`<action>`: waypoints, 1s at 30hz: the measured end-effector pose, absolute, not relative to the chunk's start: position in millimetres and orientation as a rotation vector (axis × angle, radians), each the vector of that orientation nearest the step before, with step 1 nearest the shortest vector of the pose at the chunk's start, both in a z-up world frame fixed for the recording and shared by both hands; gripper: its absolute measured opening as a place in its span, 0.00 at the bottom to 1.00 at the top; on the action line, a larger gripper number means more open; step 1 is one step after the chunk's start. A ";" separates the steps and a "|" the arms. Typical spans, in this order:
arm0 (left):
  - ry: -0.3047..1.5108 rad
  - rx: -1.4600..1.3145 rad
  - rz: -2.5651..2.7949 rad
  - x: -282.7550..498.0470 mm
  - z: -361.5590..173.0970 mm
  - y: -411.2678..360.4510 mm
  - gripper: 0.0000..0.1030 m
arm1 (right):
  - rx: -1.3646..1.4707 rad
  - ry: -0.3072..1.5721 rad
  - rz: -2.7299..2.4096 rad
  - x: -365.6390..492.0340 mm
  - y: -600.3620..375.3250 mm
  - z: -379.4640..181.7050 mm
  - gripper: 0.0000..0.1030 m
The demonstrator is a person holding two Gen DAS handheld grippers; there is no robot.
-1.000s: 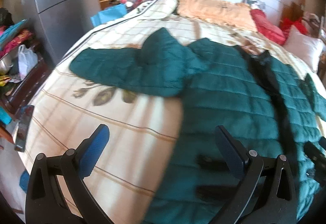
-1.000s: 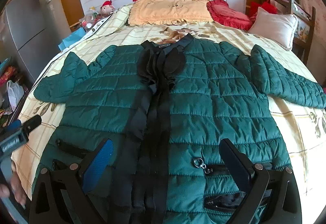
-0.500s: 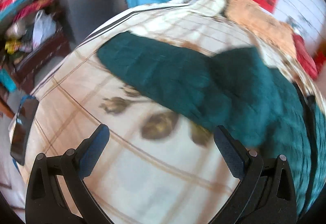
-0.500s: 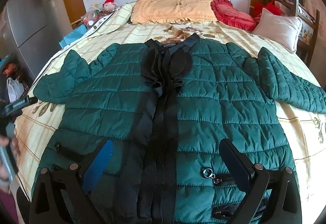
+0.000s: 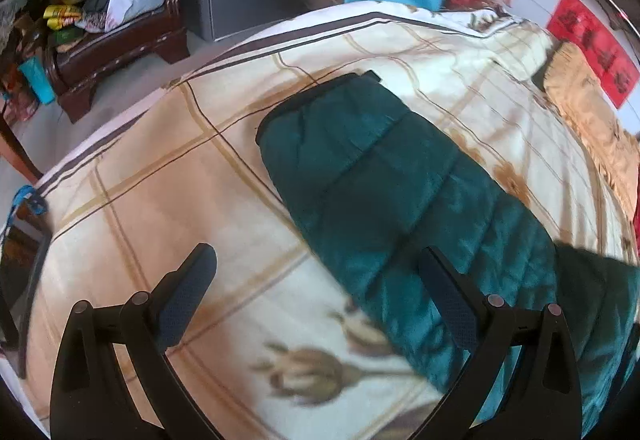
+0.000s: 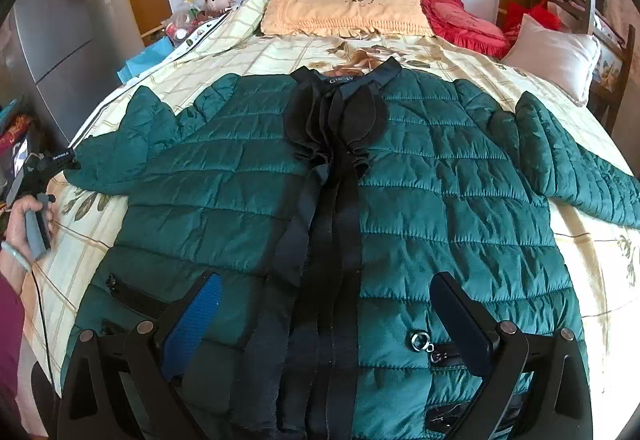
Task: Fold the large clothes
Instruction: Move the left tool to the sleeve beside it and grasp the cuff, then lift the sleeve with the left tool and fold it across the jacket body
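Observation:
A dark green quilted jacket (image 6: 432, 192) with a black front placket lies spread face up on the bed, both sleeves out to the sides. My right gripper (image 6: 324, 304) is open and empty, hovering over the jacket's lower front near the hem. In the left wrist view the jacket's left sleeve (image 5: 384, 192) runs from the cuff at centre to the lower right. My left gripper (image 5: 316, 280) is open and empty just above the bedspread, its right finger over the sleeve's edge. The left gripper's body (image 6: 44, 168) shows at the left edge of the right wrist view, beside the cuff.
The bed has a cream checked bedspread (image 5: 168, 176). Pillows (image 6: 344, 12) lie at the head, red cushions (image 6: 460, 24) and a white pillow (image 6: 556, 56) to the right. A grey fridge (image 6: 60, 40) and a cluttered dark cabinet (image 5: 116, 40) stand left of the bed.
My left gripper has swung left and moved in close to the left sleeve's cuff. My right gripper has edged slightly forward over the jacket's hem. The jacket has not moved.

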State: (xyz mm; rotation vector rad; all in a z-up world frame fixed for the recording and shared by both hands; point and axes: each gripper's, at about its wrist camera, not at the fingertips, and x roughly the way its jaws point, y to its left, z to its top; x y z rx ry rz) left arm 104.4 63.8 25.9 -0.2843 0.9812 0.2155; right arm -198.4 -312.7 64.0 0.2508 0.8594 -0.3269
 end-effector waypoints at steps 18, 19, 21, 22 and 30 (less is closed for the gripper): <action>0.960 -0.310 0.122 136.3 28.5 55.2 0.17 | 0.280 0.902 -0.345 -187.4 -322.9 53.4 1.00; 0.955 -0.311 0.114 134.5 31.9 55.7 0.16 | 0.279 0.901 -0.349 -188.6 -323.7 53.9 1.00; 0.935 -0.288 0.115 126.8 41.4 54.2 0.14 | 0.276 0.898 -0.357 -191.1 -326.5 55.0 1.00; 0.920 -0.276 0.115 122.4 46.5 52.7 0.13 | 0.277 0.899 -0.363 -192.7 -329.3 55.2 1.00; 0.798 -0.180 0.082 72.6 96.0 38.7 0.13 | 0.324 0.886 -0.357 -205.0 -335.7 57.8 1.00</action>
